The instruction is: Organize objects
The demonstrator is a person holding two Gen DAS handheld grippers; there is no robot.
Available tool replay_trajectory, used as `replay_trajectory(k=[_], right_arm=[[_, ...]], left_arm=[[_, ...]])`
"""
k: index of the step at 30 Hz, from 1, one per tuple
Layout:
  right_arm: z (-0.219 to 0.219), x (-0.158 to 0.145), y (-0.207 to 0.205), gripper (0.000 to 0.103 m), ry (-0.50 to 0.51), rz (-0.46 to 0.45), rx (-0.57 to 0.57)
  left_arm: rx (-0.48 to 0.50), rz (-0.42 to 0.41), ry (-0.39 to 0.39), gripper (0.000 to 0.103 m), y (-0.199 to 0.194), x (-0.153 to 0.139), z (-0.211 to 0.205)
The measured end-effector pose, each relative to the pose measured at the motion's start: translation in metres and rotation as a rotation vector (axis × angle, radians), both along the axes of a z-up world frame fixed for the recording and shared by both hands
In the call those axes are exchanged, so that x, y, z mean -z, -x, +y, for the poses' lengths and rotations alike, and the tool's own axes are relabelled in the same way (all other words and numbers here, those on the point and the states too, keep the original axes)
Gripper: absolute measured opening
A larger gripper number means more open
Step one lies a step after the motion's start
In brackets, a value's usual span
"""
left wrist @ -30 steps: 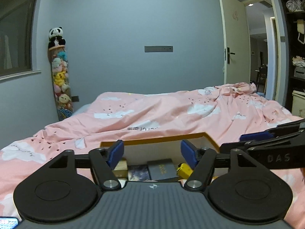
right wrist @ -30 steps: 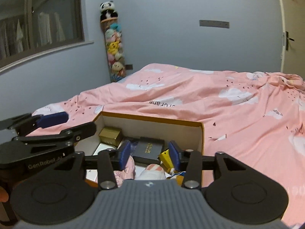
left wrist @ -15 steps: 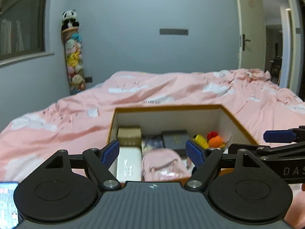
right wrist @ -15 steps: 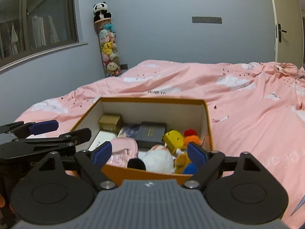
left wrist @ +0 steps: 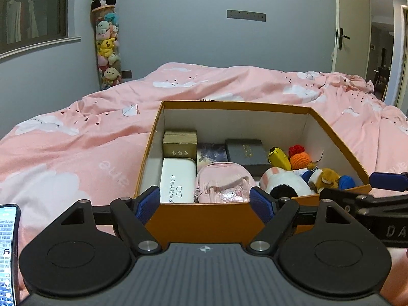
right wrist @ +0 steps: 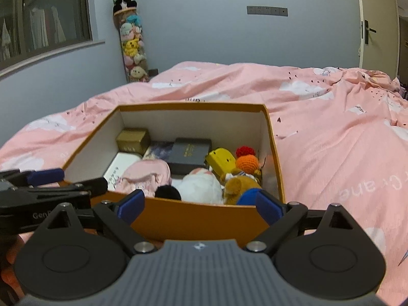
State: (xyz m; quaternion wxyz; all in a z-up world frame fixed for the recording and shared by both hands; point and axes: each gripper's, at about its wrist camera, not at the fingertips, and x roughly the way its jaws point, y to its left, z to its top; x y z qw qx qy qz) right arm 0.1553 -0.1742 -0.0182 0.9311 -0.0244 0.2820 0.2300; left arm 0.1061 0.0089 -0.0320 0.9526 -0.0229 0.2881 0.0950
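Observation:
An open orange box (left wrist: 204,220) (right wrist: 193,216) with white inside walls sits on the pink bed. It holds a gold box (left wrist: 179,144), a white glasses case (left wrist: 177,179), a pink mini backpack (left wrist: 221,182), a dark book (left wrist: 246,153), a yellow toy (left wrist: 279,158), an orange crochet ball (left wrist: 299,159) and plush toys (right wrist: 201,183). My left gripper (left wrist: 205,201) is open and empty before the box's near wall. My right gripper (right wrist: 200,205) is open and empty at the same wall.
The pink quilt (left wrist: 76,148) spreads around the box. A tall tube of plush toys topped by a panda (left wrist: 105,38) stands at the far wall. A phone (left wrist: 9,250) shows at lower left. A door (left wrist: 353,25) is at the right.
Both grippers have pulled back and risen from the box, and both have opened wider. The box's whole contents now show.

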Motion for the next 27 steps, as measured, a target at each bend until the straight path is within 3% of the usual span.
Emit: replay_trajectory(k=[27], right_arm=[[0.0004, 0.0062, -0.0023, 0.095, 0.004, 0.029, 0.001]], left_arm=[[0.012, 0.003, -0.007, 0.093, 0.0035, -0.0026, 0.0003]])
